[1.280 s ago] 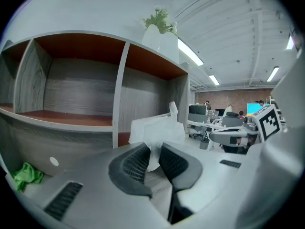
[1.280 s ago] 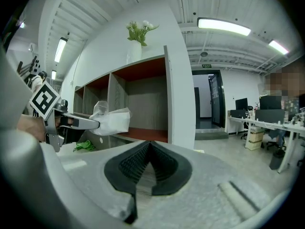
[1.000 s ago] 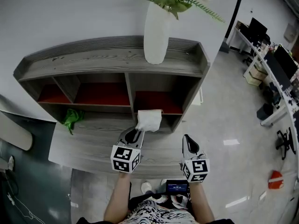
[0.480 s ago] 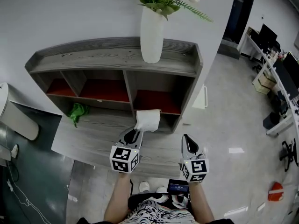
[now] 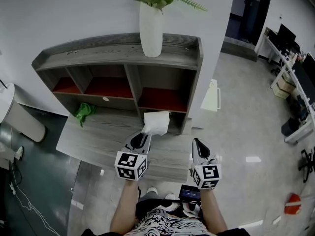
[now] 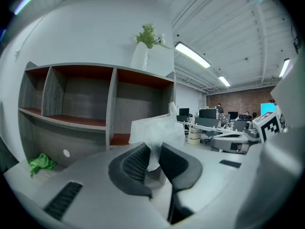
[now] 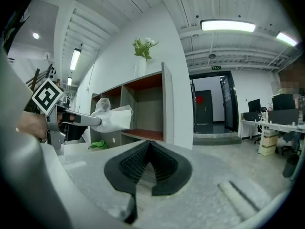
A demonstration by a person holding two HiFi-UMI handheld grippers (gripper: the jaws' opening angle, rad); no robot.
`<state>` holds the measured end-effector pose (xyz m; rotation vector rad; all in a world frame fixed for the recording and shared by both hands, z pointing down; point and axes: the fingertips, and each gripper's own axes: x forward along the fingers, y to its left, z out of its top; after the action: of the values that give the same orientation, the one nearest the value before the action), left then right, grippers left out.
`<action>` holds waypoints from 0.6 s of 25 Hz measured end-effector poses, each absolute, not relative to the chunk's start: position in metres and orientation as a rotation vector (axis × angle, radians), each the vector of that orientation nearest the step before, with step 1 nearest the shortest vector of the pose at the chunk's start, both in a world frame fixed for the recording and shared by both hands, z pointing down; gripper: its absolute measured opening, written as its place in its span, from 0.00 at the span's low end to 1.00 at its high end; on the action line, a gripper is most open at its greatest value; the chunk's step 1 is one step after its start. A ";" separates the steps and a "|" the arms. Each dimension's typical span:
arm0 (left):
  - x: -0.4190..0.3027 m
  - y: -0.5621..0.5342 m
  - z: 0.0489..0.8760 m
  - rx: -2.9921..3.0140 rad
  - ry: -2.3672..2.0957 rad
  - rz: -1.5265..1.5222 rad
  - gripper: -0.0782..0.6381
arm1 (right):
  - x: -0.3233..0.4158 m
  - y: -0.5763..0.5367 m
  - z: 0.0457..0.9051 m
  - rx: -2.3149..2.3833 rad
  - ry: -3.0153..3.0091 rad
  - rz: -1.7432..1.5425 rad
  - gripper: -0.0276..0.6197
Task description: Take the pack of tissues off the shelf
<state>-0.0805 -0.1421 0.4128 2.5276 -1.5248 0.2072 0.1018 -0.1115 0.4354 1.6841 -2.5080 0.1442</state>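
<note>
The white pack of tissues (image 5: 156,122) hangs in the air in front of the grey shelf unit (image 5: 123,58), over the lower ledge. My left gripper (image 5: 144,134) is shut on the pack's near end; in the left gripper view the plastic of the pack of tissues (image 6: 155,130) is pinched between the dark pads. The right gripper view shows the same pack of tissues (image 7: 114,118) at the left, held out from the shelf unit (image 7: 143,106). My right gripper (image 5: 197,144) is to the right of the pack, shut with nothing between its pads (image 7: 143,163).
A white vase (image 5: 151,28) with green plants stands on the shelf top. A green cloth (image 5: 83,112) lies on the lower ledge at the left. The compartments have red floors (image 5: 162,98). Office desks and chairs (image 5: 295,82) stand at the right on the grey floor.
Both grippers and the pack have drawn back from the shelf; the pack now hangs farther out from the right compartment. The left grip is unchanged.
</note>
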 end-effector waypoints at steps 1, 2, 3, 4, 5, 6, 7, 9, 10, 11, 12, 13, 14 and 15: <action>-0.079 -0.139 0.413 2.529 -1.531 0.209 0.17 | 0.103 -0.110 0.436 1.681 -2.513 0.142 0.05; -0.079 -0.137 0.413 2.529 -1.537 0.212 0.17 | 0.104 -0.109 0.436 1.679 -2.518 0.139 0.05; -0.079 -0.136 0.413 2.528 -1.543 0.216 0.17 | 0.105 -0.109 0.436 1.677 -2.522 0.137 0.05; -0.079 -0.134 0.414 2.525 -1.547 0.221 0.17 | 0.105 -0.108 0.436 1.675 -2.524 0.136 0.05; -0.080 -0.133 0.416 2.520 -1.551 0.227 0.17 | 0.106 -0.108 0.437 1.673 -2.525 0.138 0.05; -0.080 -0.131 0.418 2.516 -1.553 0.233 0.17 | 0.106 -0.107 0.439 1.671 -2.525 0.142 0.05; -0.081 -0.130 0.420 2.512 -1.554 0.240 0.17 | 0.106 -0.107 0.440 1.670 -2.524 0.147 0.05; -0.081 -0.128 0.424 2.511 -1.552 0.256 0.17 | 0.108 -0.107 0.444 1.672 -2.521 0.160 0.05; -0.080 -0.126 0.426 2.512 -1.549 0.265 0.17 | 0.109 -0.107 0.447 1.673 -2.518 0.167 0.05; -0.080 -0.125 0.429 2.511 -1.545 0.273 0.17 | 0.109 -0.108 0.449 1.673 -2.514 0.175 0.05; -0.080 -0.124 0.432 2.509 -1.542 0.278 0.17 | 0.109 -0.107 0.452 1.670 -2.510 0.182 0.05; -0.081 -0.123 0.436 2.505 -1.540 0.282 0.17 | 0.108 -0.106 0.455 1.664 -2.508 0.188 0.05; -0.083 -0.122 0.439 2.500 -1.539 0.286 0.17 | 0.107 -0.105 0.458 1.655 -2.507 0.194 0.05; -0.084 -0.122 0.443 2.493 -1.539 0.291 0.17 | 0.105 -0.104 0.462 1.646 -2.506 0.198 0.05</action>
<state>-0.0843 -0.1217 0.4431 2.4930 -1.5385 0.2906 0.1046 -0.1041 0.4621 1.6457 -2.5063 0.1979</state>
